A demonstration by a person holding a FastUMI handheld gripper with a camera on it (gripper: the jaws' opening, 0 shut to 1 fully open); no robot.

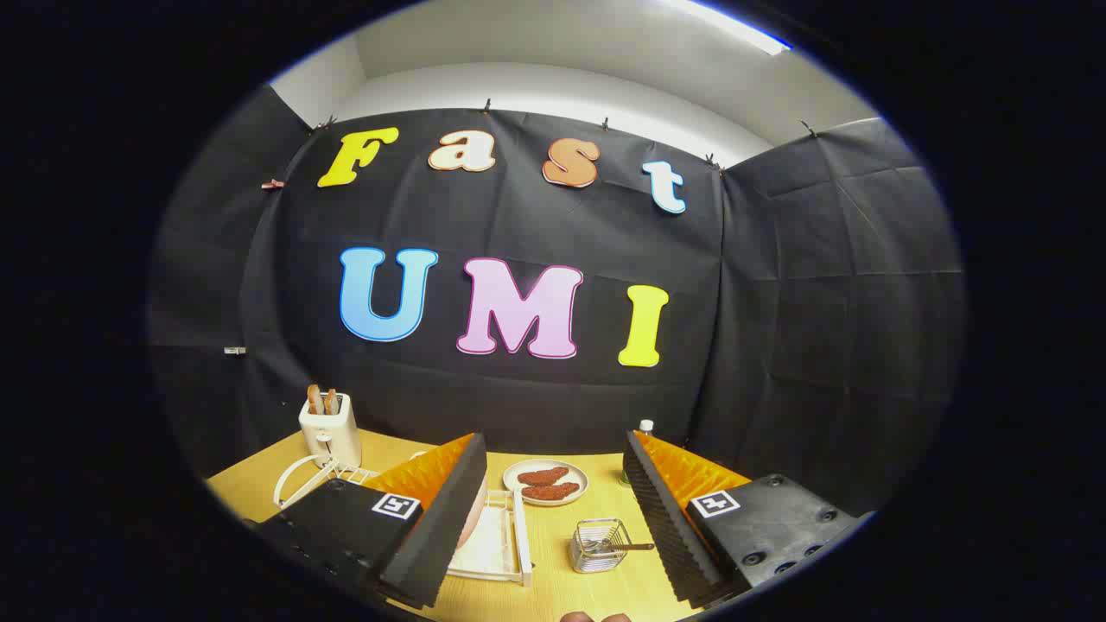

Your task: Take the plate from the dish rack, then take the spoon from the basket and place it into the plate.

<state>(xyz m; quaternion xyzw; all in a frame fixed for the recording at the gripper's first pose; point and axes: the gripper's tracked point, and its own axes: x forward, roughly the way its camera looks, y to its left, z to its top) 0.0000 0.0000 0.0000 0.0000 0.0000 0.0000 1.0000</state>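
On the counter (pixel 562 587) the dish rack (pixel 497 544) holds the plate (pixel 471 523) (half hidden by one finger), the basket (pixel 598 546) with its spoon (pixel 635 546) sits between the fingers, and the hand-held gripper (pixel 553 510), spread wide and empty, risks clipping the rack wires on approach.

My left finger (pixel 432 518) hides most of the dish rack (pixel 497 540) and plate (pixel 471 523); the right finger (pixel 670 518) covers the bottle (pixel 644 428) below its cap.
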